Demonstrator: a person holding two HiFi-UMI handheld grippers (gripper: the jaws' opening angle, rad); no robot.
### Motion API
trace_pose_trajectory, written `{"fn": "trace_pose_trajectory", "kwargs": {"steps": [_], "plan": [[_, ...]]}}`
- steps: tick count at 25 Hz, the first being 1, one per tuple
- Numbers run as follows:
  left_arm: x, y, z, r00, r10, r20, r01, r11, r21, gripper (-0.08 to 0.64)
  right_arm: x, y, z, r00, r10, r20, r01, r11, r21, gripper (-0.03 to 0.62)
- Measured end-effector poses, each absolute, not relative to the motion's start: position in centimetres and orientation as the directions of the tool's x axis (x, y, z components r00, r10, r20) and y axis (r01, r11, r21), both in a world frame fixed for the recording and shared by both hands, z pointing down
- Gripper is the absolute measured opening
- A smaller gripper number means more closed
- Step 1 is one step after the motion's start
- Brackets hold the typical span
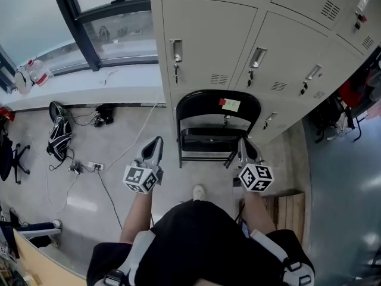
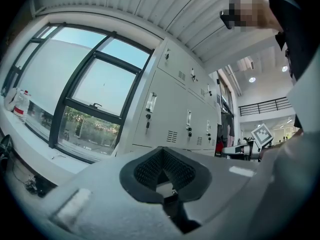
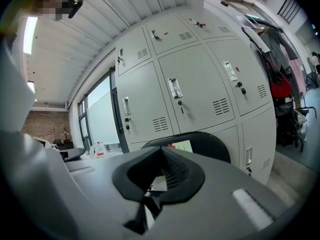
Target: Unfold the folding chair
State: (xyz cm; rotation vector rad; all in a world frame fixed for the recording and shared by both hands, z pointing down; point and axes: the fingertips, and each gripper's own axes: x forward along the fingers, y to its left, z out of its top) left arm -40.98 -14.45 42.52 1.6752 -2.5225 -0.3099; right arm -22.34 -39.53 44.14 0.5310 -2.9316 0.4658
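Note:
A black folding chair (image 1: 218, 103) stands folded flat against the grey lockers (image 1: 208, 40), with a red and a white label on its backrest. My right gripper (image 1: 244, 144) is shut and empty, its tip just before the chair's right side; whether it touches I cannot tell. In the right gripper view the chair's backrest (image 3: 217, 146) rises beyond the shut jaws of my right gripper (image 3: 161, 153). My left gripper (image 1: 156, 143) is shut and empty too, a little left of the chair over the floor. The left gripper view shows my left gripper (image 2: 161, 151) pointing at the lockers (image 2: 172, 114); the chair is out of that view.
A window (image 1: 101, 16) and sill (image 1: 83, 85) run left of the lockers, with bottles (image 1: 33, 73) on the sill. Cables and a power strip (image 1: 95, 166) lie on the floor by a black bag (image 1: 58, 136). A wooden pallet (image 1: 289, 210) lies at the right.

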Motion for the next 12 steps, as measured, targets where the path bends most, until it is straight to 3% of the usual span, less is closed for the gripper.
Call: {"fn": "trace_pose_trajectory", "kwargs": {"steps": [12], "plan": [[-44.0, -22.8, 44.7, -0.352, -0.935, 0.052, -0.913, 0.355, 0.203, 0.000, -28.1, -43.2, 46.7, -0.937, -0.269, 0.221, -0.329, 0.893, -0.307, 0.005]]}}
